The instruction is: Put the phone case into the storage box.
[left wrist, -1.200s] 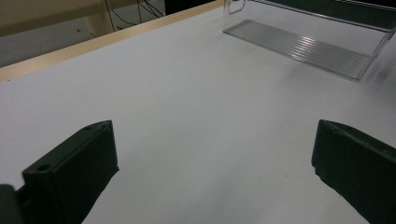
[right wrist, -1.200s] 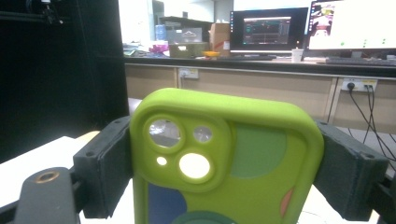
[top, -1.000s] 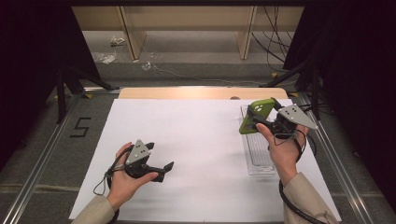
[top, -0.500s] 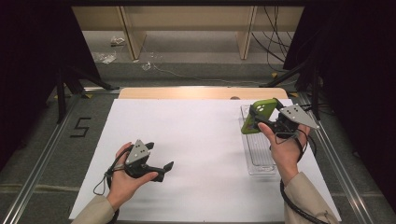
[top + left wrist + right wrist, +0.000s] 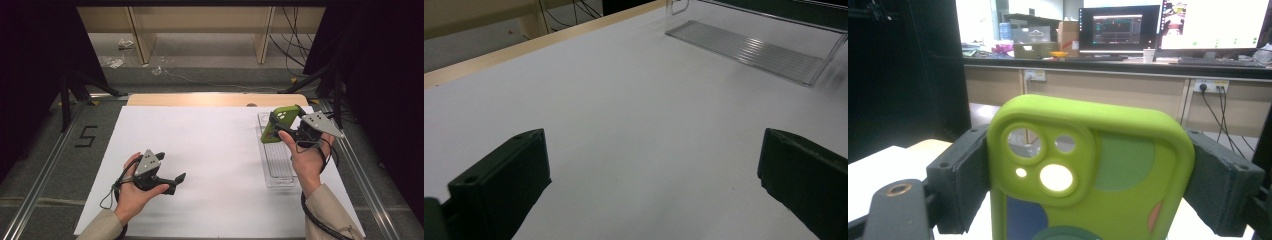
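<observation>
Clamping a green phone case point(image 5: 1088, 175) above the clear tray point(image 5: 276, 172), right gripper point(image 5: 285, 126); left gripper point(image 5: 172, 181), well left of the tray, gapes empty.

A black numeral "5" point(image 5: 86, 136) is marked on the grey floor just beyond the left edge of the table point(image 5: 210, 150). The monitor screens in the right gripper view are too small to read.

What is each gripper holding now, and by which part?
The right gripper clamps the green phone case by its two long side edges. The left gripper holds nothing.
</observation>
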Demonstrator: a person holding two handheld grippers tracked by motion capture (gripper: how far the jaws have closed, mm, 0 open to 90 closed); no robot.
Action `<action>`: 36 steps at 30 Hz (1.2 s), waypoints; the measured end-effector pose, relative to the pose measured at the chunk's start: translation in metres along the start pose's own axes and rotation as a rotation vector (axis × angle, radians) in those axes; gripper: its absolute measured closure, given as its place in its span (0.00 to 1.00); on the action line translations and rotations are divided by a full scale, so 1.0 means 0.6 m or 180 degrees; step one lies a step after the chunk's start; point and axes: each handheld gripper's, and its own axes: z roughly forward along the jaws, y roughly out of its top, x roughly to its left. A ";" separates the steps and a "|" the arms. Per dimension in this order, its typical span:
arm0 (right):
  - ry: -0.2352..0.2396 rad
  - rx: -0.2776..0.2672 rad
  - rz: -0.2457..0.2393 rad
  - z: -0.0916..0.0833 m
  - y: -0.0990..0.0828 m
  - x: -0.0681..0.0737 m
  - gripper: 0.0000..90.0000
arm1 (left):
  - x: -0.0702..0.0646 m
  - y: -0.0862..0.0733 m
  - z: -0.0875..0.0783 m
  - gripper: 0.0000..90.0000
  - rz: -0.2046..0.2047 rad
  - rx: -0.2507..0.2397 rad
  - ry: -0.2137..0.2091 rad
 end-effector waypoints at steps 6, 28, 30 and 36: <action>-0.0017 0.0003 -0.0001 0.000 -0.001 -0.002 0.18 | 0.000 0.000 0.000 0.00 0.0004 -0.0001 0.0002; -0.0065 0.0037 -0.0031 0.002 -0.005 -0.008 0.18 | 0.000 -0.001 0.001 0.00 0.0005 0.0005 0.0003; -0.0074 0.0038 -0.0037 0.002 -0.005 -0.009 0.18 | 0.000 -0.001 0.001 0.00 0.0004 0.0004 0.0005; -0.0079 0.0043 -0.0042 0.003 -0.005 -0.011 0.18 | 0.000 -0.001 0.000 0.00 -0.0001 0.0004 0.0004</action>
